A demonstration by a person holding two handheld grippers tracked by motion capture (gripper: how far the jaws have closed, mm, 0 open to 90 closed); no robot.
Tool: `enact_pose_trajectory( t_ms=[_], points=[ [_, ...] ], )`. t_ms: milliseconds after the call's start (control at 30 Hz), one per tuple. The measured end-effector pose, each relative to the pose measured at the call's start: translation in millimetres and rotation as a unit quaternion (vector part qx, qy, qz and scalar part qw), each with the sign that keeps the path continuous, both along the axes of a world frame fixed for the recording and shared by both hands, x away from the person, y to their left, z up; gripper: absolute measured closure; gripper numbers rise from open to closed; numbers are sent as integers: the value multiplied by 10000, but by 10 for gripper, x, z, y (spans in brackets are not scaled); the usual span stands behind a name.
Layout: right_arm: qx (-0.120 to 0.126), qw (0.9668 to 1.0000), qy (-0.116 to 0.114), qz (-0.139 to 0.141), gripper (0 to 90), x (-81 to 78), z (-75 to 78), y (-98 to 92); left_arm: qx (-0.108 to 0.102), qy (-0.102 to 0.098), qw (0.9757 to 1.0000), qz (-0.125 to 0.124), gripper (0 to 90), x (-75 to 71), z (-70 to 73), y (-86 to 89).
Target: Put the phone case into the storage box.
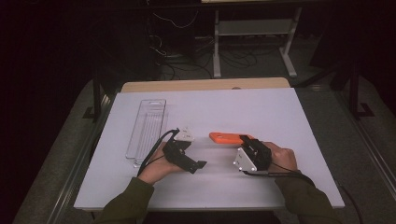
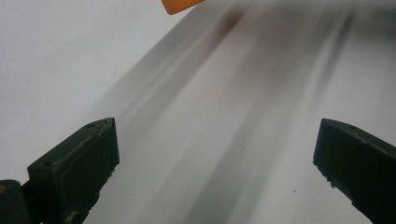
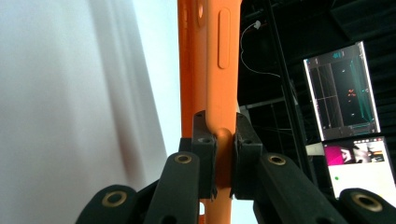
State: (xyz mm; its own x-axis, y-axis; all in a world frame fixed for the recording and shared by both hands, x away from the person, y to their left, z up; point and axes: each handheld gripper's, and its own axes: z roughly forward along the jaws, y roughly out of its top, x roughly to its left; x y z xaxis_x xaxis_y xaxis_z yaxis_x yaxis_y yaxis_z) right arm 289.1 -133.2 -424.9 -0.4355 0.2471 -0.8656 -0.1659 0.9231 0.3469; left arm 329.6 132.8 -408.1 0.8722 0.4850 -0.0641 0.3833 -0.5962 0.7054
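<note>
R gripper point(image 3: 219, 154) clamped on orange phone case point(image 3: 210, 65), edge-on. L gripper point(image 2: 215, 163) jaws wide apart over white table point(image 1: 280, 112), holding nothing.

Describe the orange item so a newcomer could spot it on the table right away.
Start at the white table top, then go to the person's right gripper near the front middle. Its jaws are shut on one end of the orange phone case, a flat slab with side button bumps. It is the one bright orange thing there; the clear plastic tray to the left is colourless.
</note>
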Motion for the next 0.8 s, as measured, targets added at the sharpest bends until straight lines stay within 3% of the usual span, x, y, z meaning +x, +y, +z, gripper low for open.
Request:
enact_pose_trajectory(
  t_ms=[133,300,767,800],
  points=[
    [179,9998,67,-35,806,3,-1,6,-15,17,10000,-9,0,2,-2,-2],
    [229,9996,183,-50,804,20,27,-11,21,1,10000,-42,0,4,2,4],
    [518,9977,430,-45,806,30,73,-20,-77,-6,10000,9,0,-5,13,4],
    [550,9976,417,-43,806,29,79,-19,-152,20,9999,47,0,-11,11,-2]
  ],
)
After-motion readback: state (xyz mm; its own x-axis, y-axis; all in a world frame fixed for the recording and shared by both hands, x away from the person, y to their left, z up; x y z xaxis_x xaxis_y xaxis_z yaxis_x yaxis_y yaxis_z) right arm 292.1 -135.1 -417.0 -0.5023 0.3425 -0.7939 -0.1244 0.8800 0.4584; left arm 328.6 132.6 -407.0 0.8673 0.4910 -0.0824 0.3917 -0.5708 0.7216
